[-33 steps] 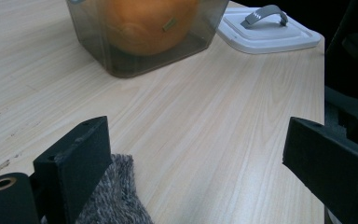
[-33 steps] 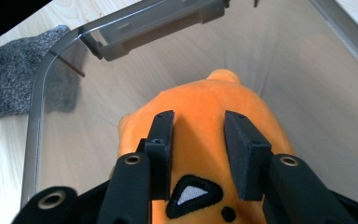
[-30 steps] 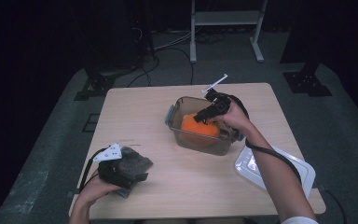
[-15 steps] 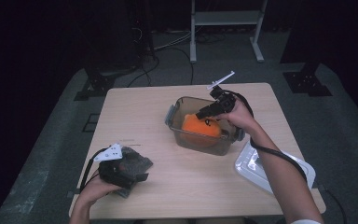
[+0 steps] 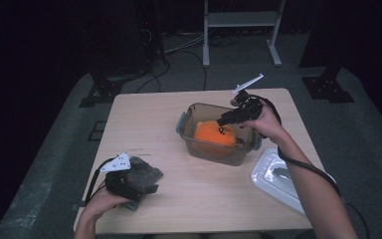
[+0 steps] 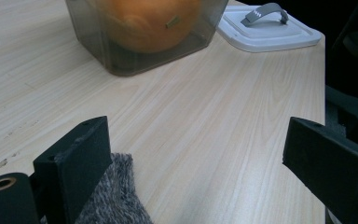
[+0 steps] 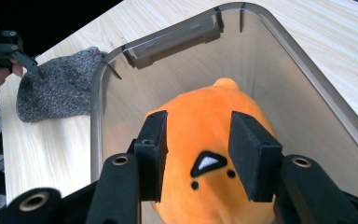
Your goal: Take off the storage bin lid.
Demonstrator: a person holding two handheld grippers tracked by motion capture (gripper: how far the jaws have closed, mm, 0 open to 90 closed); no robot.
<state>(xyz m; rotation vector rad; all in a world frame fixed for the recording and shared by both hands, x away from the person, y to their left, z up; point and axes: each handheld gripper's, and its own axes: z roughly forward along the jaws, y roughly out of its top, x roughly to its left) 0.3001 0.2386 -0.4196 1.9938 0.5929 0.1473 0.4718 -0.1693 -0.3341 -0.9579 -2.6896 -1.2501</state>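
Lifted off the orange plush [image 7: 205, 135], the right gripper [image 7: 198, 156] hovers above it, its jaws just opening and empty. Plush lies inside the bin [image 5: 191, 139]; left gripper [image 6: 200, 158] gapes empty beside it.

Wide-open left claw [image 6: 196, 163] over table [image 6: 223, 121], grey cloth [image 6: 114, 196] at one jaw.

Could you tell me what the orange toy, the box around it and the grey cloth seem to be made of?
Orange toy: soft plush, matte and fuzzy.
Box: smoky see-through plastic, smooth and probably rigid.
Grey cloth: knitted or fleecy fabric, speckled and fuzzy.
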